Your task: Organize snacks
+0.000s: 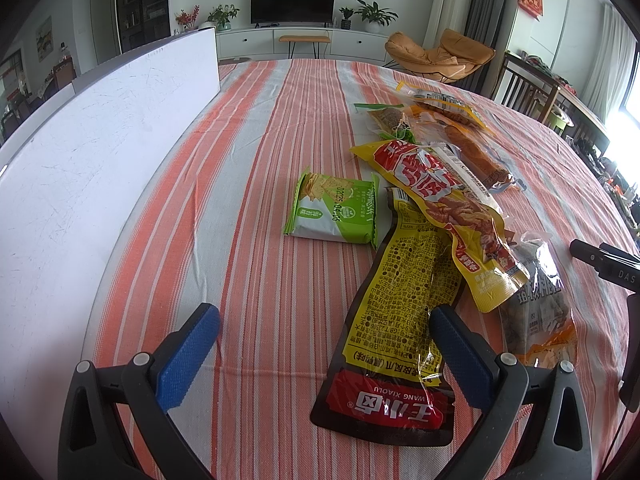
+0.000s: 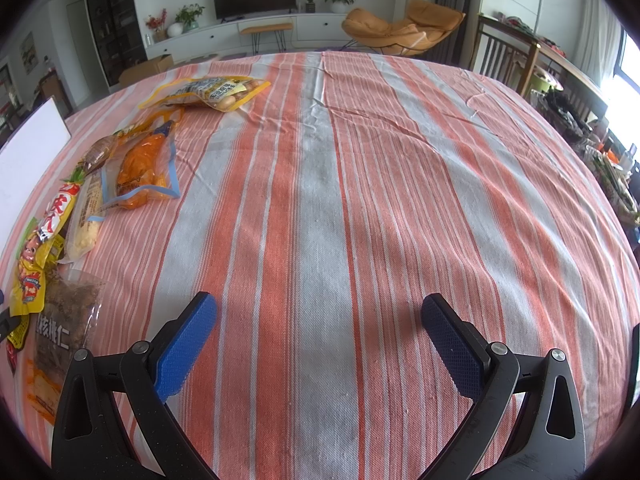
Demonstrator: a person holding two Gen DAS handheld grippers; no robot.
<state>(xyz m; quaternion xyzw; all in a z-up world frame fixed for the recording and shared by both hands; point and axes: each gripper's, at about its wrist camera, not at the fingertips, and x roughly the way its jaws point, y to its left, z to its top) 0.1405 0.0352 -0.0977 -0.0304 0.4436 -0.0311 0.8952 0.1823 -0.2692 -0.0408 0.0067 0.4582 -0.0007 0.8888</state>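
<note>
My left tongs (image 1: pixel 324 356) hang spread wide and empty over the desk's near edge — the yellow-and-black pouch (image 1: pixel 394 320) lies between the pads toward the right one, its long axis running away from me and angling right. I read "WANG XIAOLU" on its red end. My right tongs (image 2: pixel 320 340), likewise agape and holding nothing, face bare striped cloth (image 2: pixel 320 200), so the left is nearer. Beyond — a green cracker pack (image 1: pixel 336 210) stamped "04.05".
</note>
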